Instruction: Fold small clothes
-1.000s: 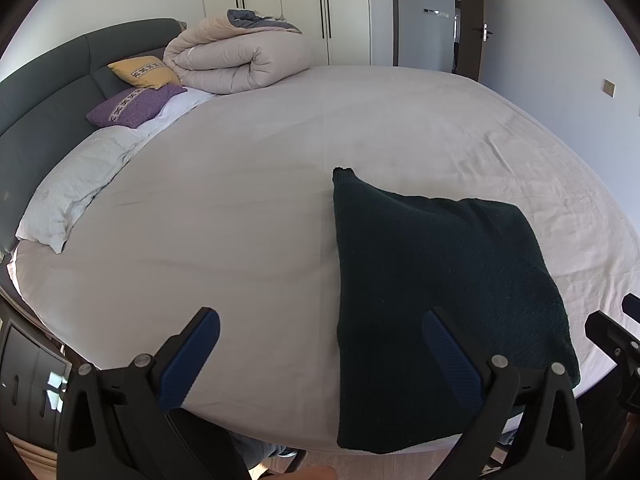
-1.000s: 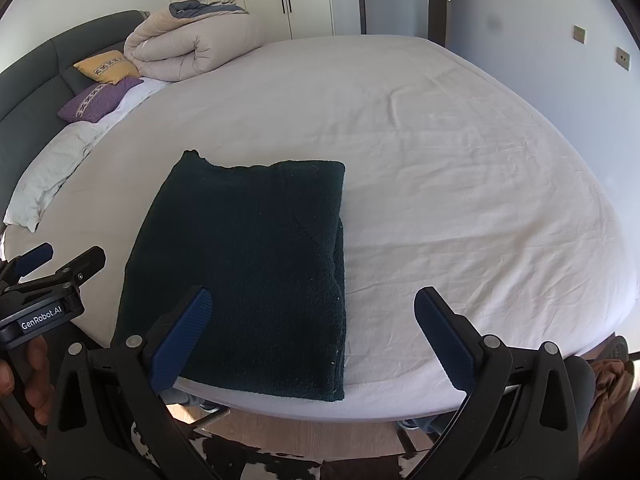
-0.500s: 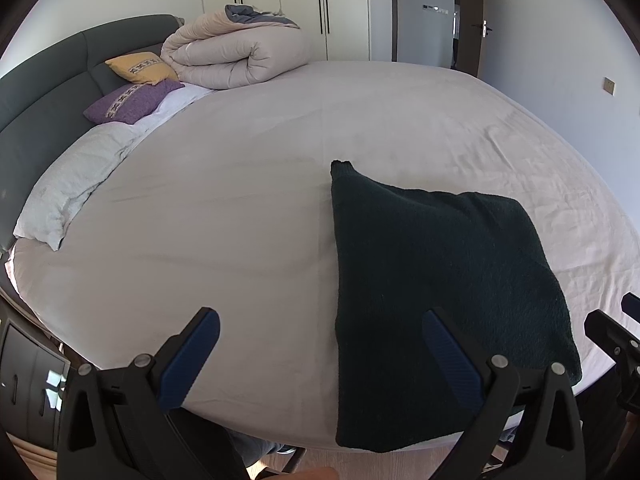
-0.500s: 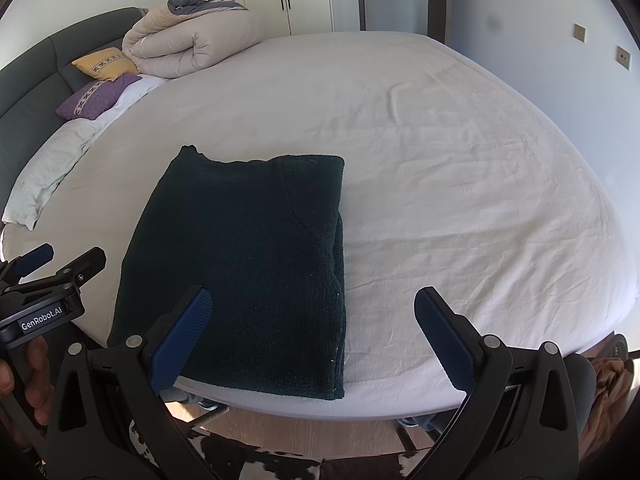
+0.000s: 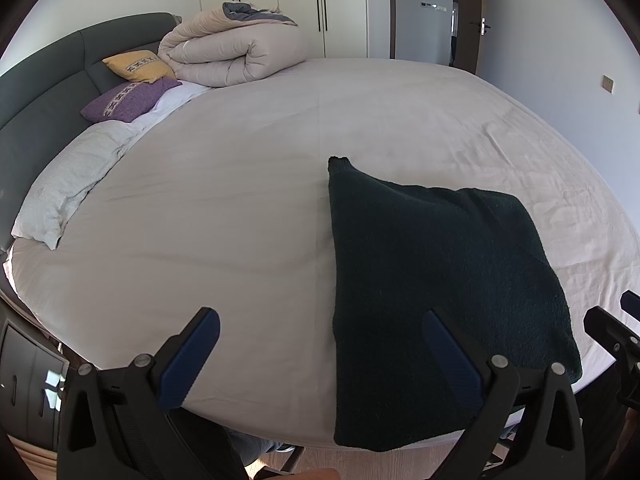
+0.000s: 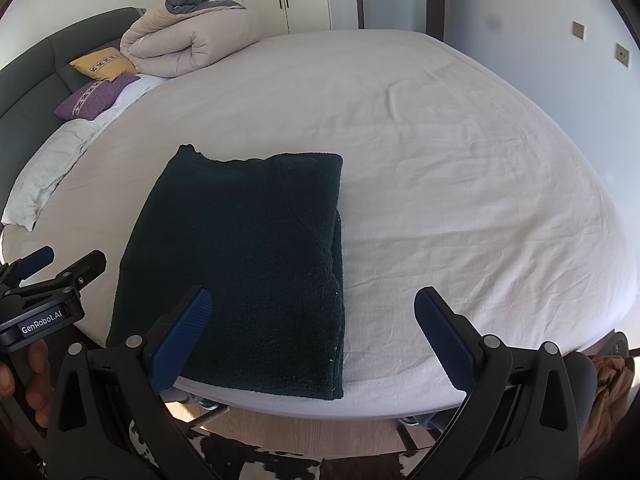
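Observation:
A dark green knitted garment (image 5: 432,276) (image 6: 248,252) lies folded into a rectangle on the white bed sheet (image 5: 224,208) (image 6: 460,184), its near end hanging a little over the bed's front edge. My left gripper (image 5: 320,328) hovers open near the bed's edge, its right finger over the garment's near left part. Also open, my right gripper (image 6: 312,304) hangs above the garment's near right corner, nothing between its blue pads (image 6: 180,332). The left gripper's body (image 6: 44,300) shows at the left of the right wrist view, held by a hand.
A rolled beige duvet (image 5: 236,52) (image 6: 188,36), a yellow cushion (image 5: 138,65) and a purple cushion (image 5: 128,98) sit at the bed's far left by the dark headboard (image 5: 36,96). A white pillow (image 5: 68,184) lies along the left. Wardrobe doors and a room door stand behind.
Both views have drifted slightly, so the garment sits a touch lower and nearer in frame. The garment itself lies as before, and both grippers stay open.

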The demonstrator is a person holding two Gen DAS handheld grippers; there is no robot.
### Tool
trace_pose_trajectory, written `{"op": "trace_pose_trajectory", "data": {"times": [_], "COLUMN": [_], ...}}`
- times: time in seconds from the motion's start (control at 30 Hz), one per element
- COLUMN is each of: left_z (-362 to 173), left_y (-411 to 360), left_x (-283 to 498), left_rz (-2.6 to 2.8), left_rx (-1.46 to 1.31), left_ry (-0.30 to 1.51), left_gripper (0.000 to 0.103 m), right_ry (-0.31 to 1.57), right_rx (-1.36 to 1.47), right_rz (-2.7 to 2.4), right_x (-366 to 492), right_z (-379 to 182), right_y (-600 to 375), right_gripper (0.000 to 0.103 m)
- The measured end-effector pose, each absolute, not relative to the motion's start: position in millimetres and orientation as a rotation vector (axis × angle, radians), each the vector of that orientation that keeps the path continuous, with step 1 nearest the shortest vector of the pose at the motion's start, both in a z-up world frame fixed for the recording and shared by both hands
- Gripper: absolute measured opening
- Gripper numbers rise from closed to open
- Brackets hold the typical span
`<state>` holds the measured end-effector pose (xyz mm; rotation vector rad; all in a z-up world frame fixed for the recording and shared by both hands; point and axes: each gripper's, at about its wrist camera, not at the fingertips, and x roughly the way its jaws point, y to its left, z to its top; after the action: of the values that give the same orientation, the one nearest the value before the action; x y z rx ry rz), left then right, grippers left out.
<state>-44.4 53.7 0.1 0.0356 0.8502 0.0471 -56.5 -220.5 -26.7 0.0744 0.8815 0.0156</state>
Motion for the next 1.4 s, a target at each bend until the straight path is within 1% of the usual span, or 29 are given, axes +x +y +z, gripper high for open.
{"op": "trace_pose_trajectory", "data": {"times": [1.4], "left_z": [-0.7], "left_y": [53.1], "left_x": [-44.6], "left_rz": [0.045], "left_rx": [0.035], "left_ry": [0.853], "left_gripper": [0.103], "right_ry": [0.891], "right_rx": [0.08], "right_rz": [0.015], "right_x": [-56.1], "right_z": [-30.2], "right_y": [-220.6], "right_gripper": [0.103]}}
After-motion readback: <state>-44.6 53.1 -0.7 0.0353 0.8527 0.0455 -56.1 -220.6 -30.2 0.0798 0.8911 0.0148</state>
